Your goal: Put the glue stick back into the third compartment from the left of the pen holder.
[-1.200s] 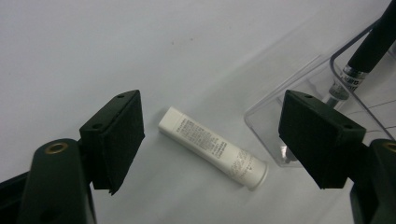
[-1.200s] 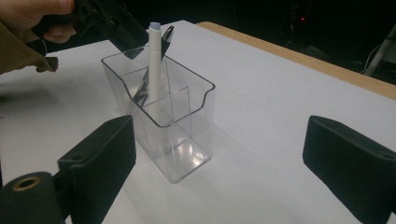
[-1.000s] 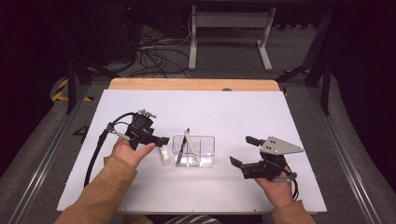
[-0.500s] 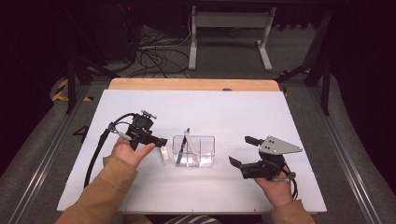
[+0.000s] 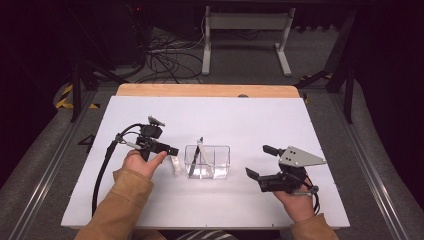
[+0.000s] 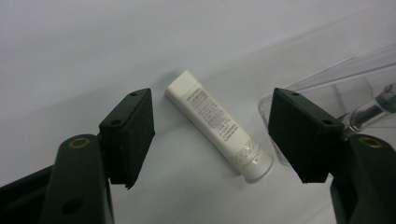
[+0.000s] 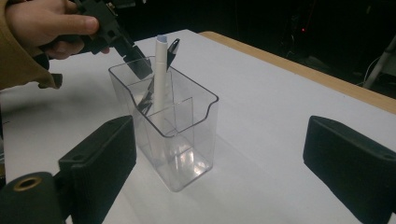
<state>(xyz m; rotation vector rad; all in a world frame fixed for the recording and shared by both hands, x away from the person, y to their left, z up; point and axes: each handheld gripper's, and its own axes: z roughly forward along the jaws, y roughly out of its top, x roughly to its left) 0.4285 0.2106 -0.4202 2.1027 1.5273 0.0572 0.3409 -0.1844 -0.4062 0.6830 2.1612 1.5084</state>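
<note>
A clear plastic organiser box [image 5: 207, 161] [image 7: 168, 133] stands mid-table, with a white pen [image 7: 161, 74] and a dark pen [image 7: 171, 48] upright in it. Just left of the box a small white tube [image 5: 176, 164] [image 6: 218, 125] lies flat on the white table. My left gripper [image 5: 172, 151] [image 6: 212, 135] hovers over the tube, open, its jaws either side of the tube and apart from it. To the right of the box my right gripper [image 5: 260, 162] [image 7: 219, 158] is held open, aimed at the box, with nothing between its jaws.
The white tabletop [image 5: 250, 120] has a wooden strip [image 5: 205, 90] along its far edge. A black cable [image 5: 102, 172] trails from the left gripper toward the front left. Beyond the table are floor cables and a metal stand [image 5: 245, 30].
The left gripper has edged slightly toward the tube and the box. The right gripper and the box have stayed put.
</note>
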